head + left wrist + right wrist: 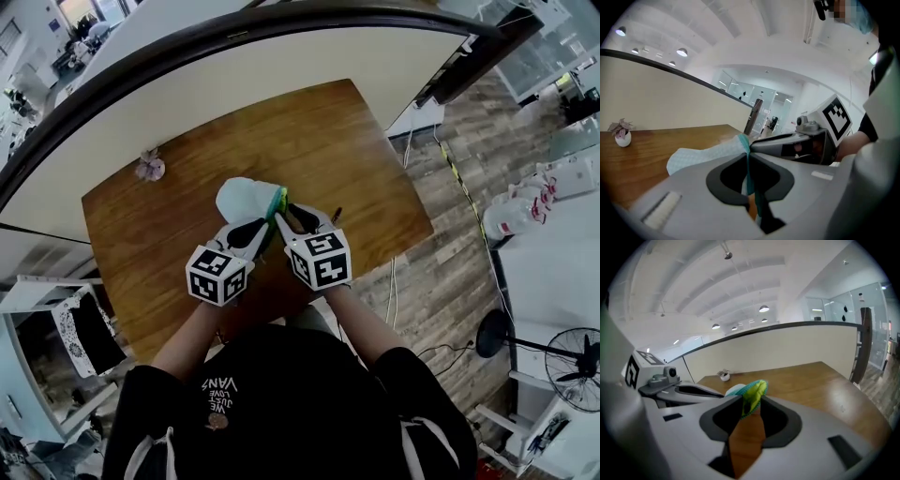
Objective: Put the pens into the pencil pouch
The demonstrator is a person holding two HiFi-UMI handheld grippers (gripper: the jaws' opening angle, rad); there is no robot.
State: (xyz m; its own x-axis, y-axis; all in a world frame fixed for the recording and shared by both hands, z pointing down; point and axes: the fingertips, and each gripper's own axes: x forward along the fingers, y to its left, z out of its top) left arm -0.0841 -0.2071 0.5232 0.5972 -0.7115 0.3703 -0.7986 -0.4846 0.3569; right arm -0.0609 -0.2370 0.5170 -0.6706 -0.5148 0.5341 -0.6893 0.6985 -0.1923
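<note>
- Pencil pouch (246, 199) is over the middle of the wooden table (178, 253), just ahead of both grippers. I can't tell whether its far end rests on the wood or is lifted clear.
- Left gripper (269, 224) is clamped tight on the pouch's mouth. Its own view shows the teal edge pinched between closed jaws (746, 151), with the pale body (701, 157) trailing away to the left.
- Right gripper (287, 218) is on the opposite lip. Its view shows the yellow-green lining (754, 393) nipped at the jaw tips (750, 401). The jaws gape below the tips, with bare wood showing through the gap. I read this as a light hold on fabric only.
- The two grippers sit tip to tip at the mouth, one lip each. This looks like prep, getting the pouch open or holding it open.
- No pen shows in either set of jaws, and none is seen going in.
- A thin dark sliver (337, 215) lies on the table just beside the right gripper. It could be a pen but is too small to confirm.
- The pouch's inside is not visible, so its contents are unknown.
- Judgement: early or mid task. The mouth is under control and pen loading is not yet shown.
- Left to do: free one gripper, pick up the pens, and feed them through the mouth while the other gripper keeps its lip.
- A small potted plant (150, 168) sits at the table's far left, well clear of the work.
</note>
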